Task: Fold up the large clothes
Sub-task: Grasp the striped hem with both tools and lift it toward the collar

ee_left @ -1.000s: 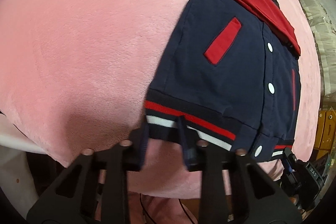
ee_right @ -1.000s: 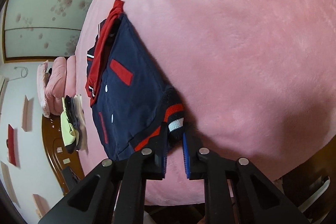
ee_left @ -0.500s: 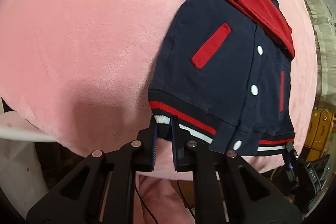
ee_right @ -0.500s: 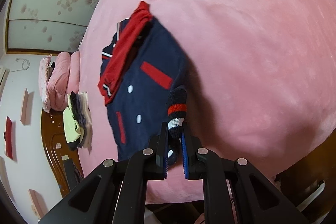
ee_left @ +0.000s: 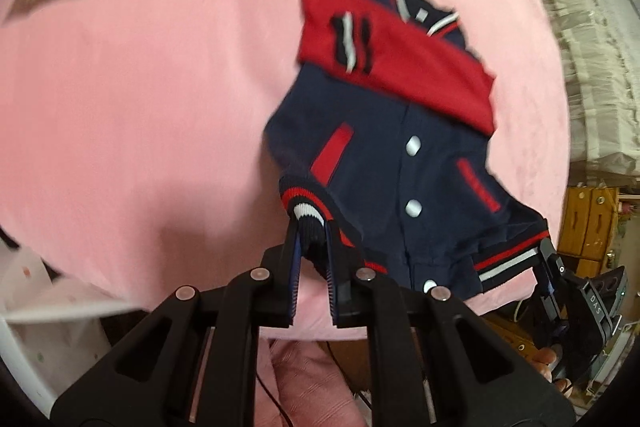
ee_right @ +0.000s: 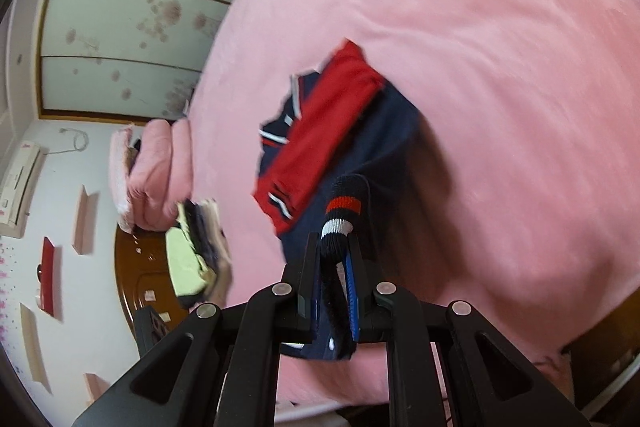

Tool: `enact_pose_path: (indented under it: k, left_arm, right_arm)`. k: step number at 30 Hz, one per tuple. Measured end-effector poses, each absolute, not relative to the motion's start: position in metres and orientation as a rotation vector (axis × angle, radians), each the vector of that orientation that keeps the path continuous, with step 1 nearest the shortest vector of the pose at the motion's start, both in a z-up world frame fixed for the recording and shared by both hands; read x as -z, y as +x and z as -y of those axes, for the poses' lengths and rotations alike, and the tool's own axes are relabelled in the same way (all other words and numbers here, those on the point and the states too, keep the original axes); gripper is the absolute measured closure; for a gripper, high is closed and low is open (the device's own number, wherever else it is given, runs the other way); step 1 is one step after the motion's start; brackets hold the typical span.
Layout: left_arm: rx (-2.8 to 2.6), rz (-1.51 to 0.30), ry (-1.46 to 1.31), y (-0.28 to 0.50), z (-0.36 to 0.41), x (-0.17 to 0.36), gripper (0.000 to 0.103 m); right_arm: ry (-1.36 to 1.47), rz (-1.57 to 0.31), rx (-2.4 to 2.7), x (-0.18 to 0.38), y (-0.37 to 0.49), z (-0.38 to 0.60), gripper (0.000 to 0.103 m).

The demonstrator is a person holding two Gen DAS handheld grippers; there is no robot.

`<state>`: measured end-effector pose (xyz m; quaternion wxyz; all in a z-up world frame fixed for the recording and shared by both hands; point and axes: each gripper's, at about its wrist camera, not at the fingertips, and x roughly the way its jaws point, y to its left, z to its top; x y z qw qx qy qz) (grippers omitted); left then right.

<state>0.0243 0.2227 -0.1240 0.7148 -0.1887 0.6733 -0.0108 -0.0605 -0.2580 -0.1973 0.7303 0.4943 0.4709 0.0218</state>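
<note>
Both clenching the jacket's striped hem, the left hand-held gripper and right hand-held gripper are risking the thick ribbing slipping free mid-fold.

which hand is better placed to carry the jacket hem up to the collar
Neither alone: the left tool and the right tool each pinch a striped hem corner of the varsity jacket. The fold likely needs both moving together toward the red sleeve.

Home bedroom: bed w/ pink plush blanket, pink pillows, floral sliding wardrobe doors, wall AC unit, wood dresser.
</note>
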Motion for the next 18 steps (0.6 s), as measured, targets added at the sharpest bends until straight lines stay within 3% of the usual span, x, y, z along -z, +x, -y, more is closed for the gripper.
enact_pose_path:
  k: [7, 18]
  left_arm:
    - [0.079, -1.421, -0.495, 0.076, -0.252, 0.095, 0.095]
    - [0.022, -1.468, -0.597, 0.136, -0.272, 0.125, 0.095]
  right_arm:
    - [1.114, -0.893, -0.034, 0.155, -0.015, 0.255, 0.093]
    - [1.215, -0.817, 0.054, 0.159, 0.030, 0.264, 0.093]
